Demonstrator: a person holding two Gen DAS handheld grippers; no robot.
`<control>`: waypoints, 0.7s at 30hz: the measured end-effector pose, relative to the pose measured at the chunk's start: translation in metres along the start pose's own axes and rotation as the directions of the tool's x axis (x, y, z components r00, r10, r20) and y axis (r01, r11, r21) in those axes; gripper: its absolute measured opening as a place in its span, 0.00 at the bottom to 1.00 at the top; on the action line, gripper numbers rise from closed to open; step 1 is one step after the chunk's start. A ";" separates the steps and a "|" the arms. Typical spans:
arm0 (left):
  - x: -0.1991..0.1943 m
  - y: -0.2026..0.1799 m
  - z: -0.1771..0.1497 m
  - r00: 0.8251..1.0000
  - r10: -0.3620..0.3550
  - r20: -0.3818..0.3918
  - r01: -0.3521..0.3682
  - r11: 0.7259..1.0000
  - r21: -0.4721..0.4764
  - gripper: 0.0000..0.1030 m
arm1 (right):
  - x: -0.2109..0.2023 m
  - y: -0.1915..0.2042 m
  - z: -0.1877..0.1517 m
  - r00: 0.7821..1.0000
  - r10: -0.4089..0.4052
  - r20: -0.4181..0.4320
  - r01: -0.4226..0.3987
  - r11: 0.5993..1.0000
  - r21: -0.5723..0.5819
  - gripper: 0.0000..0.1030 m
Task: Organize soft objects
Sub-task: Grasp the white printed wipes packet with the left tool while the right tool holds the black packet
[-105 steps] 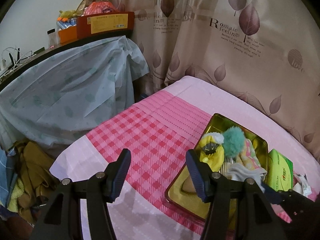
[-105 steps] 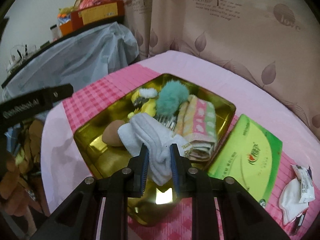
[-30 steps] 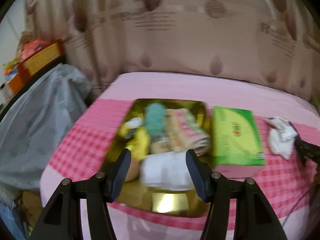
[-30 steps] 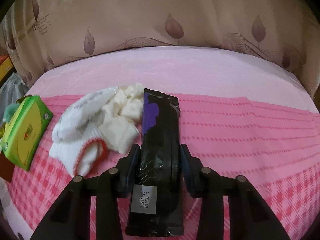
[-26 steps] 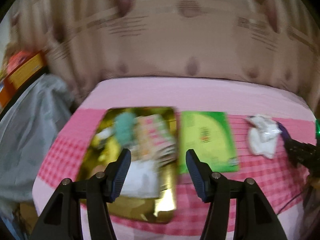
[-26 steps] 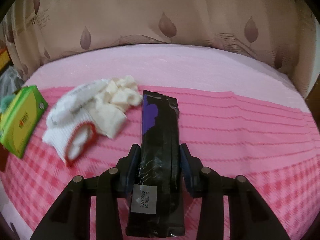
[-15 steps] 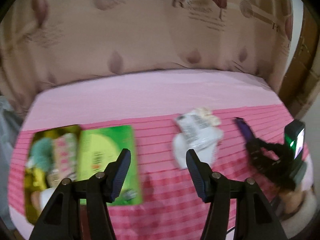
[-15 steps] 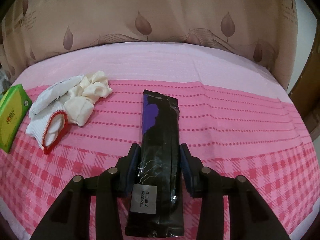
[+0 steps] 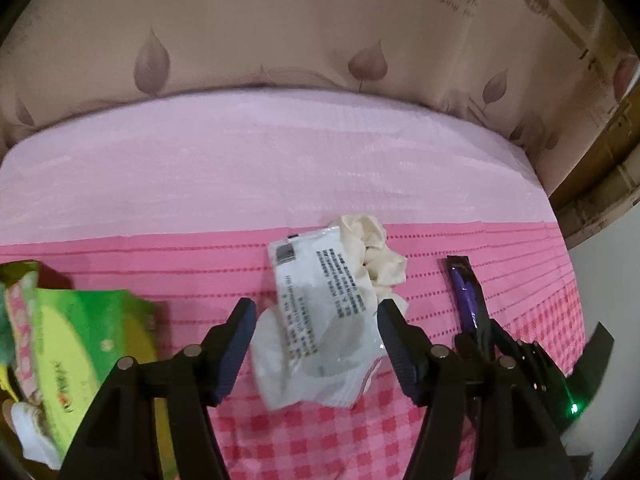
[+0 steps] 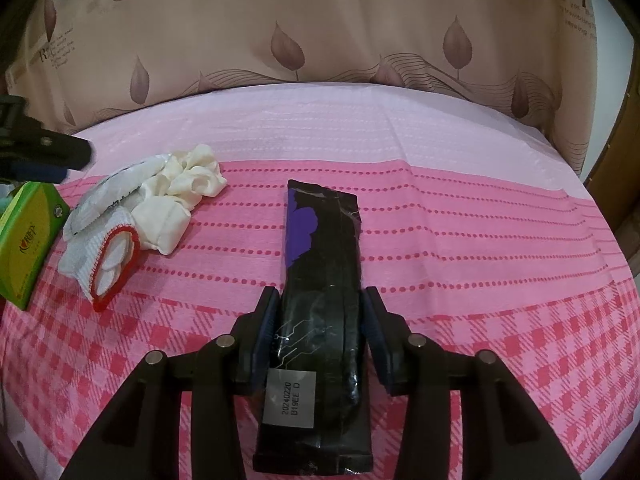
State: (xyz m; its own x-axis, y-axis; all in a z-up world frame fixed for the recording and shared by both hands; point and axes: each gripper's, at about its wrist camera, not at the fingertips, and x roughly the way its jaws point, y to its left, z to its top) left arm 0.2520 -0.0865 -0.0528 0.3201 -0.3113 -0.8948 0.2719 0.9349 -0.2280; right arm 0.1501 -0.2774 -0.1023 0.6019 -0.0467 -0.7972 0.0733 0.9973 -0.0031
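Note:
My right gripper (image 10: 318, 314) is shut on a long black and purple packet (image 10: 322, 264) that lies on the pink checked cloth. That packet also shows in the left wrist view (image 9: 466, 300), with the right gripper (image 9: 476, 330) on it. My left gripper (image 9: 312, 320) is open, its fingers on either side of a white printed plastic pouch (image 9: 324, 308) that rests on a white glove and a cream scrunchie (image 9: 380, 252). In the right wrist view the pouch (image 10: 108, 192), the red-cuffed white glove (image 10: 104, 248) and the scrunchie (image 10: 188, 182) lie together at the left.
A green tissue pack (image 9: 80, 360) lies at the left, also in the right wrist view (image 10: 28, 232). Beyond it is a striped pink towel (image 9: 20, 320). A leaf-print curtain (image 10: 320, 32) hangs behind the table. The table's right edge (image 9: 576, 280) is near.
My left gripper has swung right, from over the gold tin to over the white pouch and glove. My right gripper has stayed shut on the black packet, which moved slightly right.

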 end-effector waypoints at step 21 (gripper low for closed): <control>0.034 0.001 0.005 1.000 -0.014 -0.013 0.013 0.998 -0.062 0.53 | 0.001 0.002 0.000 1.000 0.003 0.000 -0.003 1.000 0.002 0.41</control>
State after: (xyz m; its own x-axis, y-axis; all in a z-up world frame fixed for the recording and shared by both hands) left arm 0.2674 -0.0965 -0.0814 0.3050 -0.3220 -0.8963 0.2195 0.9395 -0.2628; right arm 0.1508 -0.2754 -0.1037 0.6020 -0.0435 -0.7973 0.0729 0.9973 0.0007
